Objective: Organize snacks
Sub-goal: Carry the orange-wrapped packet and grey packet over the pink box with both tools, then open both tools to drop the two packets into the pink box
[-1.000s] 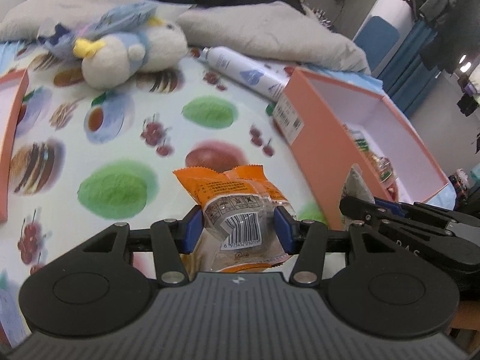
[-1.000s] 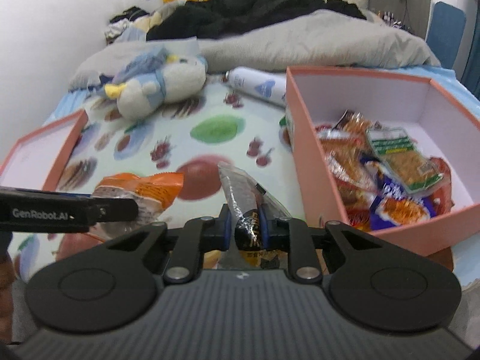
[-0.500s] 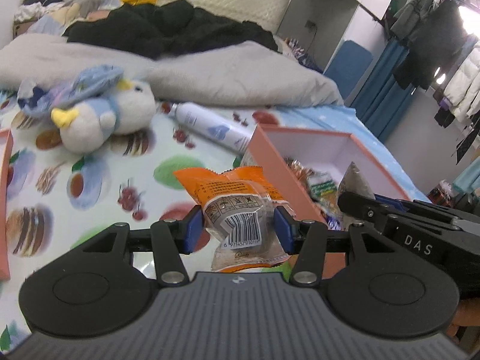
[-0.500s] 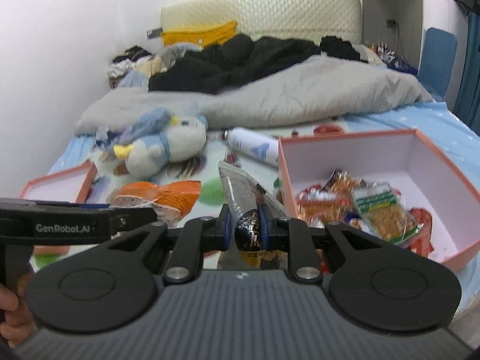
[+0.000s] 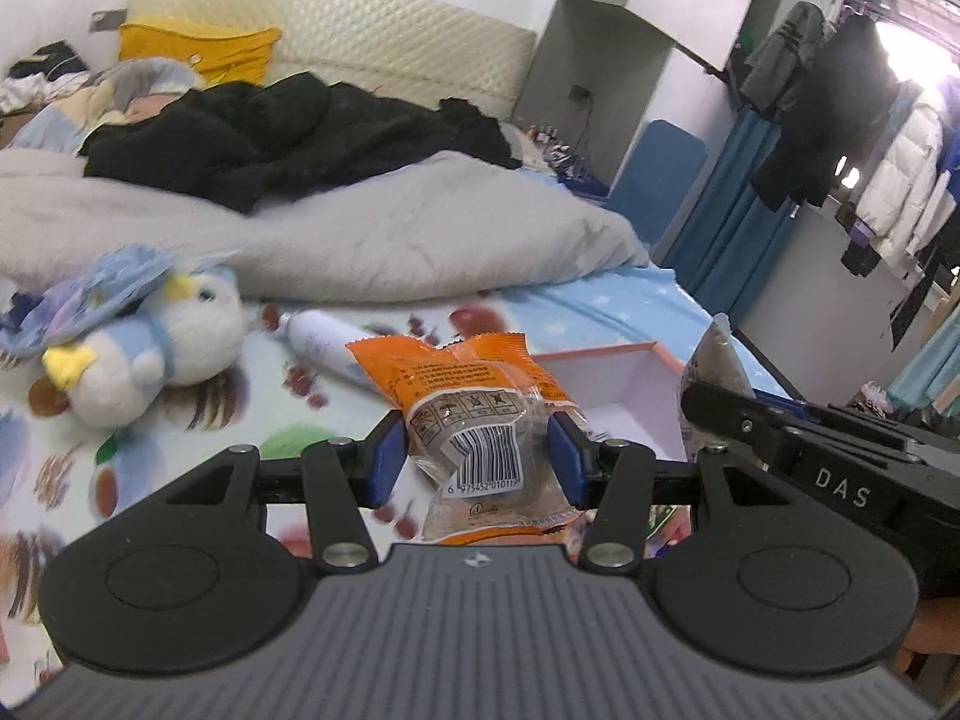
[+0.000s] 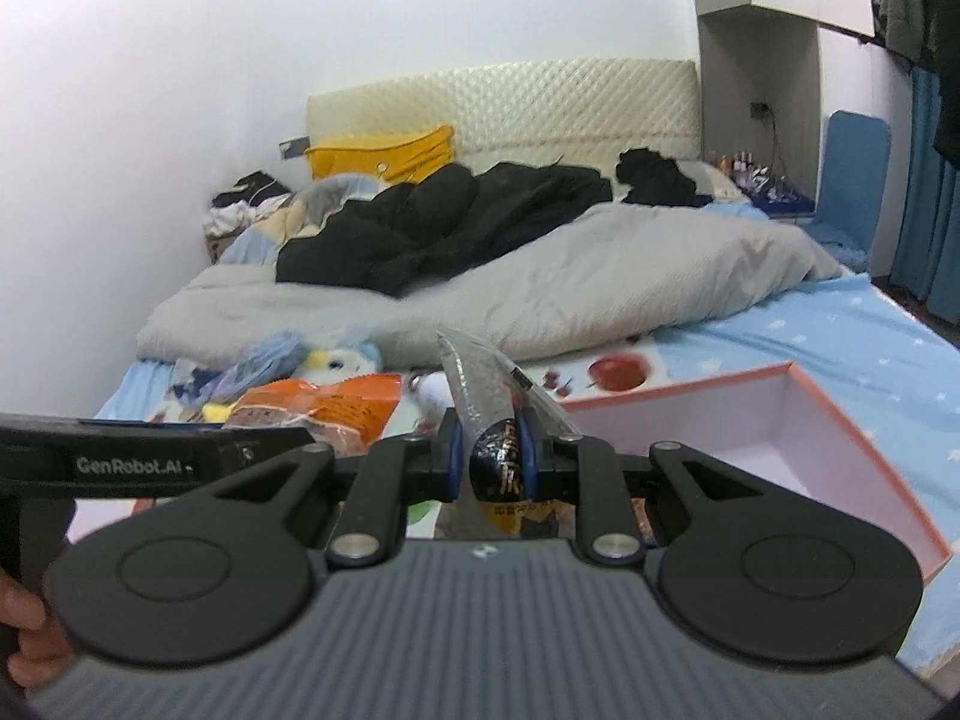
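Left gripper [image 5: 474,461] grasps an orange snack packet [image 5: 480,414]; right gripper [image 6: 490,459] grasps a clear packet [image 6: 489,402]. Both remain undelivered; the box [image 6: 870,450] lies ahead-right, below.

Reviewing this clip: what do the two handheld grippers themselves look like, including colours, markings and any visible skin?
Both are matte black with ribbed grey bodies, round discs, silver pivot screws and blue pads. The left gripper reads "GenRobot.AI" on its side, the right gripper "DAS". Bare fingers show; no cables.

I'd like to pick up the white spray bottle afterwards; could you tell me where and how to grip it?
Grip the white spray bottle across the middle of its round body, coming from above with the tool's fingers crosswise. It lies on its side on the bedsheet, beside the plush bird.
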A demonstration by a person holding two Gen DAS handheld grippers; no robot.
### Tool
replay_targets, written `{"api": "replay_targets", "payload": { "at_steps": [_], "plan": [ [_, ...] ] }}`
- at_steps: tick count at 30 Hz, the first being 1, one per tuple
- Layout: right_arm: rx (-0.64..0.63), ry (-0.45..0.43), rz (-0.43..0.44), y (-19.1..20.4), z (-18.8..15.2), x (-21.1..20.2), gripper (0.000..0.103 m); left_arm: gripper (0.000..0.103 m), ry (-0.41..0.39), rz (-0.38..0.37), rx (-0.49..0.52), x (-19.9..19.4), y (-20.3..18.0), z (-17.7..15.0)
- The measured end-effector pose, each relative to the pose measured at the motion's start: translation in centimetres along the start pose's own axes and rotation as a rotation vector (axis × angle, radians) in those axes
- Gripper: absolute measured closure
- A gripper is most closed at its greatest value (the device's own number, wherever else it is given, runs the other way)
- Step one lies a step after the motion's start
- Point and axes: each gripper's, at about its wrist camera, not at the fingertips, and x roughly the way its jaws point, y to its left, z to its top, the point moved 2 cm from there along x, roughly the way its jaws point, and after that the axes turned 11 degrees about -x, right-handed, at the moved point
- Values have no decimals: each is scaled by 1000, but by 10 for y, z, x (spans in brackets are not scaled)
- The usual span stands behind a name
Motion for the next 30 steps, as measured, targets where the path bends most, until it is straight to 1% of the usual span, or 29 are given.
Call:
{"api": "replay_targets", "payload": {
  "at_steps": [7, 12, 17, 22, 26, 30],
  "plan": [
    [25, -10, -37, -38, 0, 11, 81, 46, 1, -46, 31, 31, -35, 12],
    [63, -2, -88, -67, -14, 29, 80, 46, 45, -62, 58, 78, -52, 9],
    [143, 58, -105, -94, -46, 63, 80, 46, 119, -58, 89, 133, -58, -2],
    [155, 139, -116, -109, -80, 95, 80, 46, 172, -67, 85, 184, -54, -13],
    [164, 188, -124, -116, -100, 114, 80, 46, 199, -73, 105, 216, -51, -22],
    [174, 218, -109, -118, -108, 126, 80, 46, 217, -65, 94, 237, -46, -30]
  ]
}}
